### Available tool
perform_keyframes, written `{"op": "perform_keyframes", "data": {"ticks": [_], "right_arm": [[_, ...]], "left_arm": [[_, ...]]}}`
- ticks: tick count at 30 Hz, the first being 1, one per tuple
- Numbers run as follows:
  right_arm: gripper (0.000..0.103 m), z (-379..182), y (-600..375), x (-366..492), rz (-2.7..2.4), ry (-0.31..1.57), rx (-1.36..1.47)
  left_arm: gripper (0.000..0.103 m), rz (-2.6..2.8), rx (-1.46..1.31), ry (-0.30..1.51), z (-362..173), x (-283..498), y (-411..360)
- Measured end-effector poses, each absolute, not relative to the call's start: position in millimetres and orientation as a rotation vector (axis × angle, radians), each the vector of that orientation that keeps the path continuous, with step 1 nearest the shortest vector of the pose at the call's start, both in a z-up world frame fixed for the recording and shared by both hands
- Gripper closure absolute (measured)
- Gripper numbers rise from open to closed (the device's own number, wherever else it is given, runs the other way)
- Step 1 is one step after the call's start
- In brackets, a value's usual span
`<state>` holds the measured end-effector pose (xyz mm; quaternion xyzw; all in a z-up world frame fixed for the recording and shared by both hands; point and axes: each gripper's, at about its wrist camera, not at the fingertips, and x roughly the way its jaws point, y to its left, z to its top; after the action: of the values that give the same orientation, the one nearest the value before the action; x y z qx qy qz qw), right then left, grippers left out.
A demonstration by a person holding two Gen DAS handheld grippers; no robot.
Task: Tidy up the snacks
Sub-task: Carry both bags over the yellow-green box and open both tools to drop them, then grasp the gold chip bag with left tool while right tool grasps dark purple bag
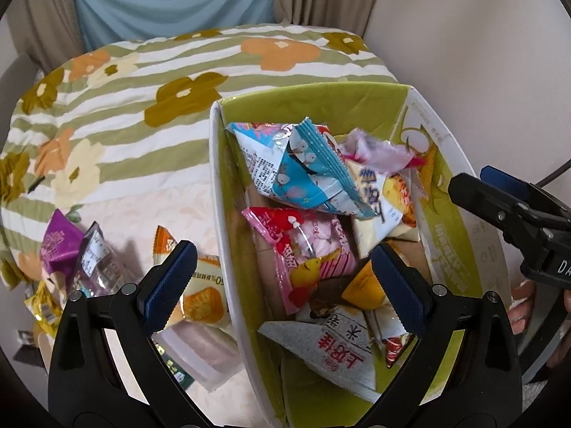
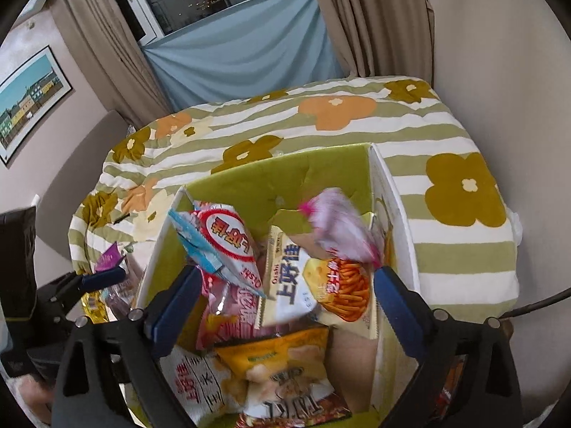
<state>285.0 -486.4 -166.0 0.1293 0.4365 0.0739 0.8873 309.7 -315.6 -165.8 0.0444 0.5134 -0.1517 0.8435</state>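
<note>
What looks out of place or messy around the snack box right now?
Several snack packets lie loose on the bed beside the green box instead of inside it. In the box, a blurred pink packet sits tilted on the jumbled pile. Both grippers are open and empty.

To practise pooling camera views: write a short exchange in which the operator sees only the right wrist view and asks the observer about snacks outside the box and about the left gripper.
Operator: Is any snack hidden from me outside the box?
Observer: Yes. An orange-and-white bread packet lies on the bed cover, just left of the box.
Operator: I see one left finger only. Is that gripper holding anything?
Observer: No. The left gripper is open and grips nothing.
</note>
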Motion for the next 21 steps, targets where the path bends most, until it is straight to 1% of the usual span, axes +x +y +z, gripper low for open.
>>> {"op": "perform_keyframes", "data": {"ticks": [7,12,21], "right_arm": [[0.007,-148,-488,271,0.158,0.852,0.243],[0.007,-136,-482,261,0.174,0.846,0.205],[0.007,-107,-437,227,0.209,0.791,0.174]], "left_arm": [[0.005,-0.309,0.102,1.042,-143,296,-312],[0.005,-0.297,0.12,1.0,-122,279,-299],[0.005,-0.271,0.078,0.922,-91,242,-233]]}}
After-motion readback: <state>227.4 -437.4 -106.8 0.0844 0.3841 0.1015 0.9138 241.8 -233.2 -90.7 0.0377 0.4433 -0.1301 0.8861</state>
